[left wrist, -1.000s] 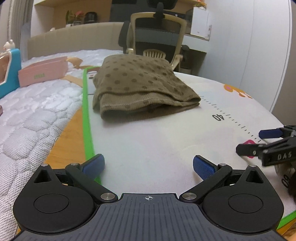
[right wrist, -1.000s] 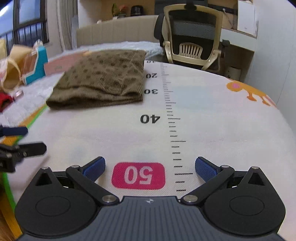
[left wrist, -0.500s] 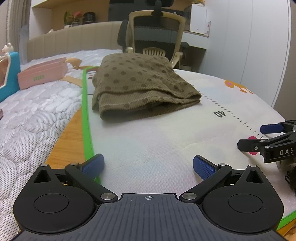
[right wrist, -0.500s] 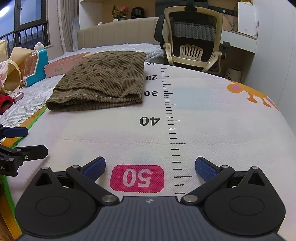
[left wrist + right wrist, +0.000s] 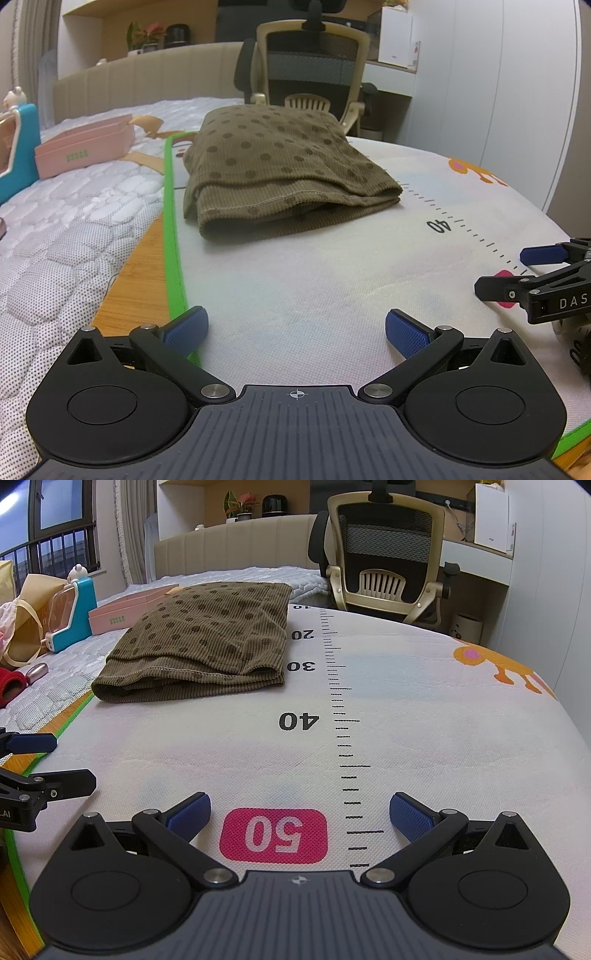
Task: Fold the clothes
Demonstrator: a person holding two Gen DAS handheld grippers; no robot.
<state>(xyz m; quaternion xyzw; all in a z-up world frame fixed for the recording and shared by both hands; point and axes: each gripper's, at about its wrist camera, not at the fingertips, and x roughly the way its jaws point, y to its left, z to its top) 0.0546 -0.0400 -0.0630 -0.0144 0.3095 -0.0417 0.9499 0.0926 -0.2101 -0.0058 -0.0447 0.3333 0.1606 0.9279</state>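
Both grippers hold nothing: the left gripper (image 5: 295, 328) and the right gripper (image 5: 300, 812) each have their blue pads spread wide over the bare mat (image 5: 424, 709). Beyond them, well apart, the brown dotted garment (image 5: 207, 642) lies as a flat layered stack left of the mat's ruler (image 5: 338, 716). Folding looks essentially finished, with little or nothing left

Bedroom interior: beige upholstered headboard (image 5: 236, 542) at the bed's far edge, mesh-backed office chair (image 5: 384, 550) beside a white desk (image 5: 476, 554), barred window (image 5: 48, 528) showing dusk, white wardrobe panels (image 5: 517, 92).
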